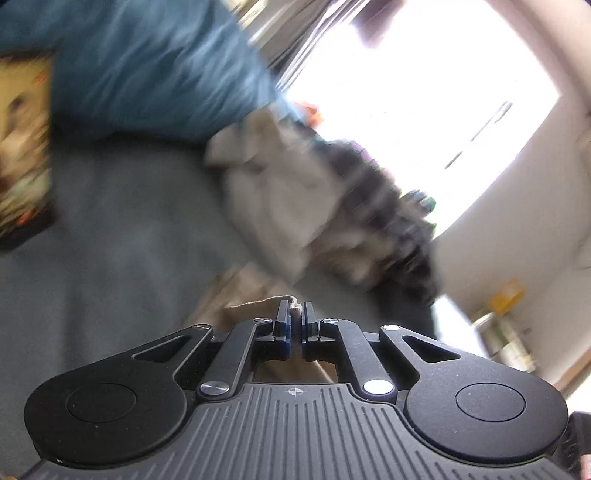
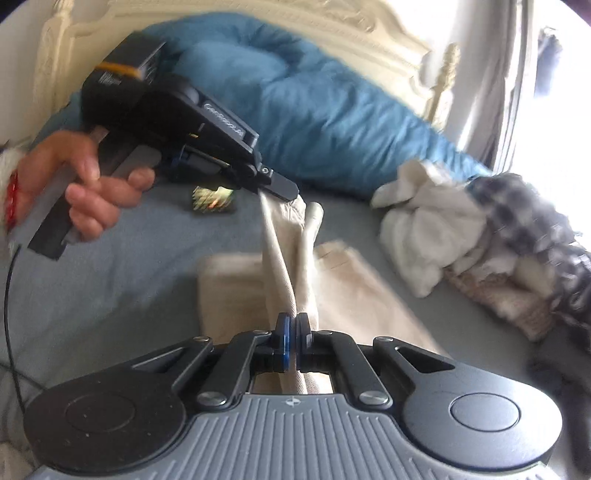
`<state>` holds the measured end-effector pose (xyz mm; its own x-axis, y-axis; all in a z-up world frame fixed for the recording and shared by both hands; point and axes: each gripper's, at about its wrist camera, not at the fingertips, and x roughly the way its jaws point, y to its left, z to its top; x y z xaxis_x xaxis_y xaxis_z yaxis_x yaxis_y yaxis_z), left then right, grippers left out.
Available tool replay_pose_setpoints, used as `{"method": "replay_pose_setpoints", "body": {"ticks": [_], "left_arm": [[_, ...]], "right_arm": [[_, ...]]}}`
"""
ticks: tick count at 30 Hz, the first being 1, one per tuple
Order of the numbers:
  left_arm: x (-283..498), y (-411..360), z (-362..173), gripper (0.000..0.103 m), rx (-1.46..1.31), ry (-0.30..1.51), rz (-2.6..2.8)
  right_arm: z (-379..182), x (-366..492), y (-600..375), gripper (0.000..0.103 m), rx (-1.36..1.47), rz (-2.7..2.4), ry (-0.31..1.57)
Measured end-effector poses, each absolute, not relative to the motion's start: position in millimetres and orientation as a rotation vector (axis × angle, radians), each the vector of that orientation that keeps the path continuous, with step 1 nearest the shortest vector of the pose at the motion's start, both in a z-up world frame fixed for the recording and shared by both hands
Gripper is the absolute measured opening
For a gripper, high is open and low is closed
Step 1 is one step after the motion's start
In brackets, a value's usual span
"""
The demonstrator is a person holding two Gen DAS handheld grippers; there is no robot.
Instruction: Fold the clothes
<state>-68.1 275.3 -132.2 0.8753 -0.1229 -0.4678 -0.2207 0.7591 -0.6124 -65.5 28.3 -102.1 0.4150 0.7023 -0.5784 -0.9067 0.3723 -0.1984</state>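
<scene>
Both the right hand-held gripper [image 2: 294, 332] and left hand-held gripper [image 2: 280, 190] pinch a beige garment [image 2: 291, 258] above the bed [image 2: 129, 240].

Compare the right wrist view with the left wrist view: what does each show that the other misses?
Right wrist only: the left gripper from outside, the hand holding it, the cream headboard, and the beige garment stretched between both grippers. Left wrist only: a picture-covered box at the frame's left edge and a yellow object by the wall. Both: each gripper shut on the beige garment, the blue duvet, the grey sheet, the white and checked clothes pile.
</scene>
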Motion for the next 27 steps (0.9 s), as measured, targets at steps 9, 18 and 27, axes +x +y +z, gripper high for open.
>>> {"method": "replay_pose_setpoints", "body": {"ticks": [9,18,27], "left_arm": [[-82,278,-176,0.005,-0.705,0.6,0.133],[-85,287,-182,0.009,-0.798,0.601,0.13],[-85,290,-182,0.01,-0.821,0.603,0.125]], "right_arm": [[-115,-64,34,0.006,-0.539,1.112,0.512],[-104,-61,50,0.021,-0.484,1.119,0.495],[-124,-45,93,0.01,-0.535,1.035,0.541]]}}
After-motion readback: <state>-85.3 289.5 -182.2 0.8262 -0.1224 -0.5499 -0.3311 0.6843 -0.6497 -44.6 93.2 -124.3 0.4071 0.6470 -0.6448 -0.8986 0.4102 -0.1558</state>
